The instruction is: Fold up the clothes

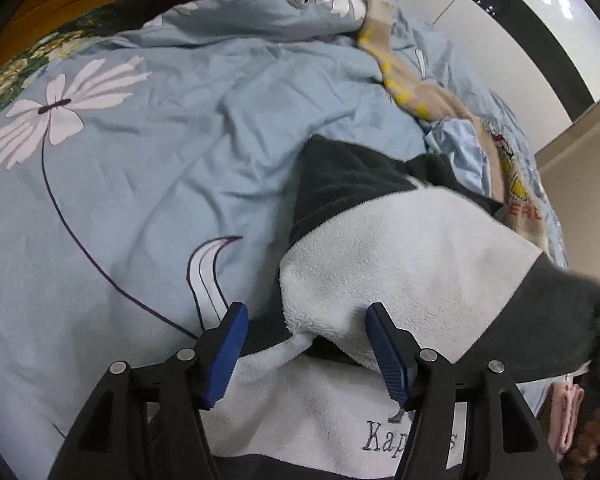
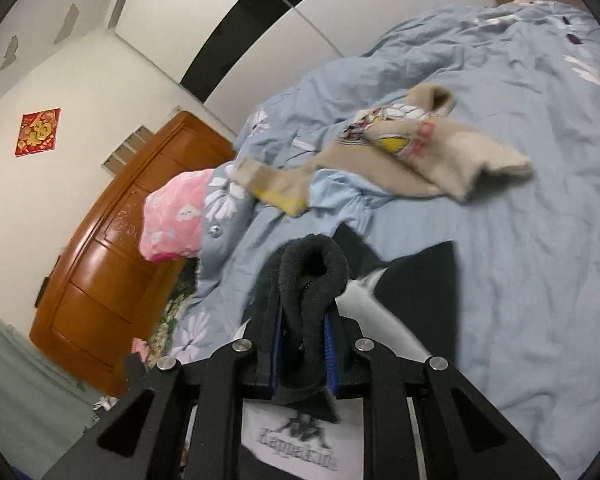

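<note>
A black and white fleece garment (image 1: pixel 412 256) with embroidered lettering lies on the blue flowered bedsheet (image 1: pixel 140 160). My left gripper (image 1: pixel 306 332) is open, its blue pads either side of a white fleece fold, not clamping it. My right gripper (image 2: pixel 302 344) is shut on a thick dark fleece edge (image 2: pixel 312 276) of the same garment and holds it raised above the bed. The garment's white panel with its logo (image 2: pixel 296 440) shows below the right gripper.
A beige printed garment (image 2: pixel 416 152) lies further up the bed, also in the left wrist view (image 1: pixel 420 92). A light blue garment (image 2: pixel 340 192) lies under it. A pink pillow (image 2: pixel 176 216) sits by the wooden headboard (image 2: pixel 112 264). White wardrobe doors (image 2: pixel 340 20) stand behind.
</note>
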The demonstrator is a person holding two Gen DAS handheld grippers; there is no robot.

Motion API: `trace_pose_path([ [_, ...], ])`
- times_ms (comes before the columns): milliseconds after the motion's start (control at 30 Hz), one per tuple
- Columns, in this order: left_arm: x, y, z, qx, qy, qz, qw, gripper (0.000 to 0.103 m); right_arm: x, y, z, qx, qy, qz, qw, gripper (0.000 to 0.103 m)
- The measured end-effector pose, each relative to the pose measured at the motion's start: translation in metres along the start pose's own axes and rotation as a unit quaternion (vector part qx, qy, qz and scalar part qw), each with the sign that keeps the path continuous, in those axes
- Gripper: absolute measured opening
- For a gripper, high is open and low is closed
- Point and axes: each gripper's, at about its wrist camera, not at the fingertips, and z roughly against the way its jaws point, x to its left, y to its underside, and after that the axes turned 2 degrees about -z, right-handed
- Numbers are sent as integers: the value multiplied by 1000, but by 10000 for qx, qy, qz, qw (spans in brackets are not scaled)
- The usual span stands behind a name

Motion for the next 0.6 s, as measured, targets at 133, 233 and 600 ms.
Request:
trace_pose_path([
  [133, 2, 4, -6, 98, -82, -48, 9999, 66, -58, 32, -38, 937, 1048, -623, 9881, 19],
  [233, 3, 6, -9, 151, -132, -83, 9998, 68, -72, 41, -34, 814, 966, -981, 9871, 24],
  [600, 39, 4, 29, 142, -643, -94, 9978, 67, -62, 57, 15, 841, 2278, -458, 9690, 52],
])
